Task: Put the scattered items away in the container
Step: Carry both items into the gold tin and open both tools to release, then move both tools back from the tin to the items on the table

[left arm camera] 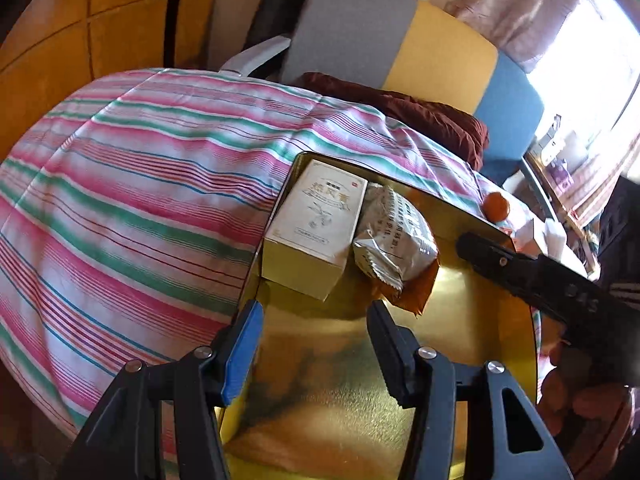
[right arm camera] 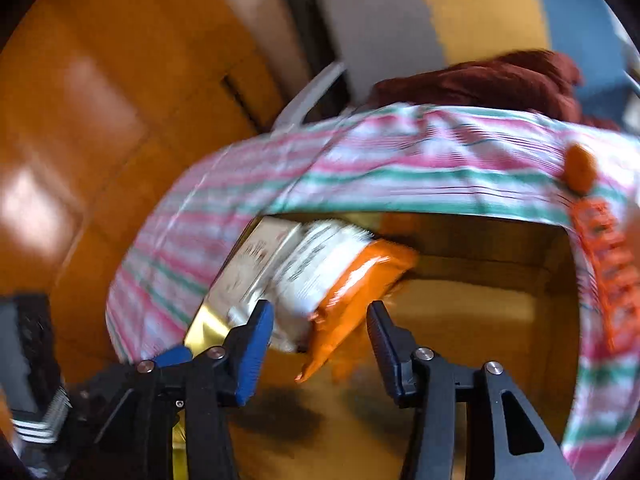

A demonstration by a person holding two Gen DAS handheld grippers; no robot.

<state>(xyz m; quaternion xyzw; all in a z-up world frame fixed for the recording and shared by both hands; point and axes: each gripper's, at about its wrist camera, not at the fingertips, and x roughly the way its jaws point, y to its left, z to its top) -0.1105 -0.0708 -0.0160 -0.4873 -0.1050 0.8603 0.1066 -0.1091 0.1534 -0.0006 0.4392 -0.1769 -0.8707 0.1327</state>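
A gold tin (left arm camera: 320, 380) sits on a striped cloth (left arm camera: 140, 184). Inside it lie a white box (left arm camera: 316, 224) and a white-and-orange snack packet (left arm camera: 394, 240). My left gripper (left arm camera: 316, 356) is open and empty, above the tin's near end. My right gripper (right arm camera: 318, 352) is open over the tin (right arm camera: 460, 320), just above the packet (right arm camera: 340, 288), which lies beside the box (right arm camera: 248, 276). The right gripper also shows in the left wrist view (left arm camera: 492, 256) as a dark arm over the tin's right side. An orange fruit (left arm camera: 496, 206) lies on the cloth past the tin; it also shows in the right wrist view (right arm camera: 580, 168).
An orange-printed packet (right arm camera: 608, 276) lies on the cloth right of the tin. A dark red cushion (left arm camera: 400, 108) and a grey-yellow-blue chair back (left arm camera: 400, 40) stand behind. White items (left arm camera: 548, 236) lie near the fruit. Wooden floor (right arm camera: 100, 100) lies left.
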